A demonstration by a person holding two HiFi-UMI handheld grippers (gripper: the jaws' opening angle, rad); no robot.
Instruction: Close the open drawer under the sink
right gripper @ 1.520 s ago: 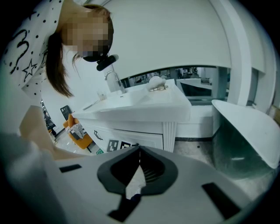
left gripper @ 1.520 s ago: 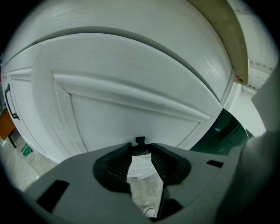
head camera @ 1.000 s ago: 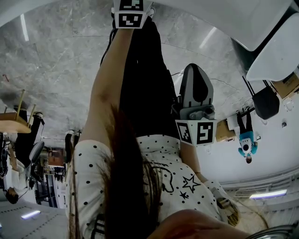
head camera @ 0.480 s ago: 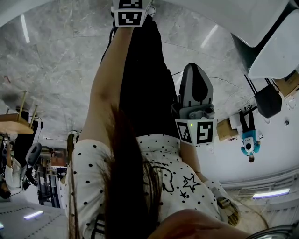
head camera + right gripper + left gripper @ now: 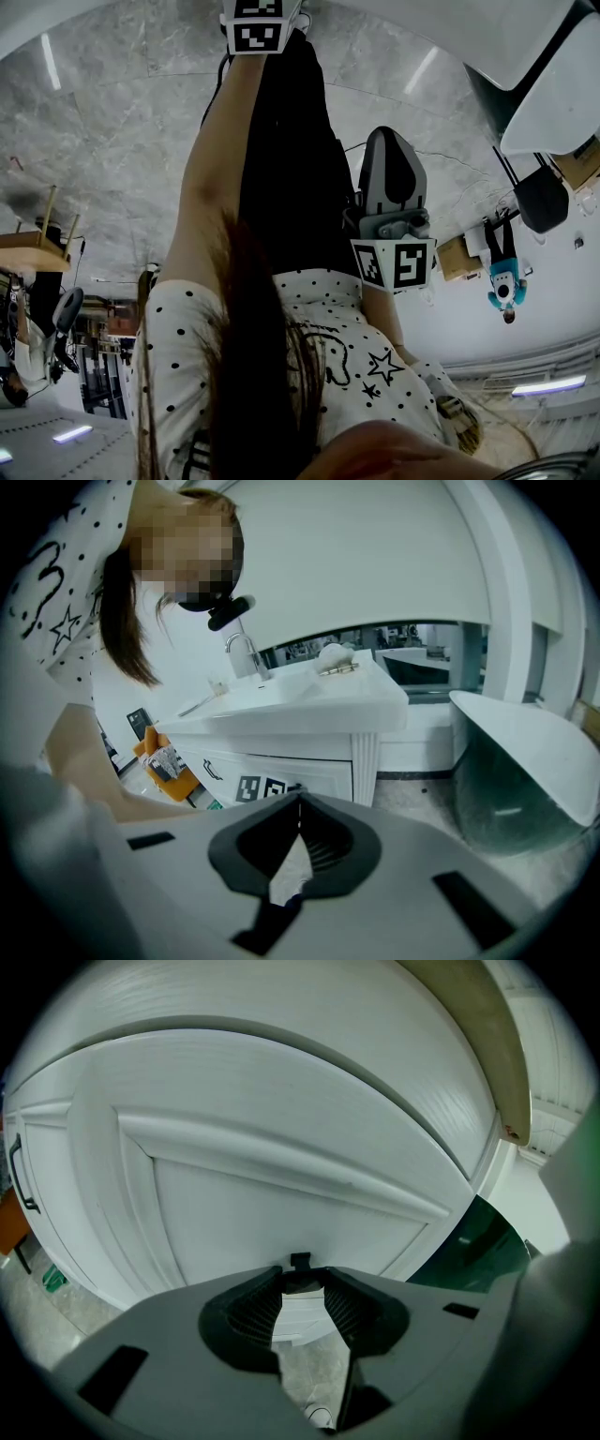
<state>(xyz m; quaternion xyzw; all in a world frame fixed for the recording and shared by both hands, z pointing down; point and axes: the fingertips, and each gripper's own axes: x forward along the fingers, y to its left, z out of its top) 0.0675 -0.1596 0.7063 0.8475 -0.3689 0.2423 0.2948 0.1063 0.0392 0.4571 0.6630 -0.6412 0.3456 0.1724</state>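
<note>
— What is made out from the head view?
— The left gripper (image 5: 258, 26) is held out at the top edge, at the end of a stretched arm (image 5: 211, 178). That reach is judged to be meant for the drawer (image 5: 281, 1185). The right gripper (image 5: 393, 155) is held back near the body, presumably so that it is out of the way. The drawer itself is not seen there.

— And from the left gripper view?
— A white panelled front is faced squarely and closely, and it is taken to be the drawer's. The jaws are parted a little and nothing is held between them, which suits a push rather than a grasp. Whether the front is touched cannot be told.

— And from the right gripper view?
— Its jaws are pressed together on nothing, as befits an idle tool. The sink (image 5: 281, 697) is seen ahead, with the cabinet (image 5: 319, 761) under it. The left gripper's cube (image 5: 261, 787) is seen before that cabinet's face. How far the drawer stands out cannot be judged from this angle.
</note>
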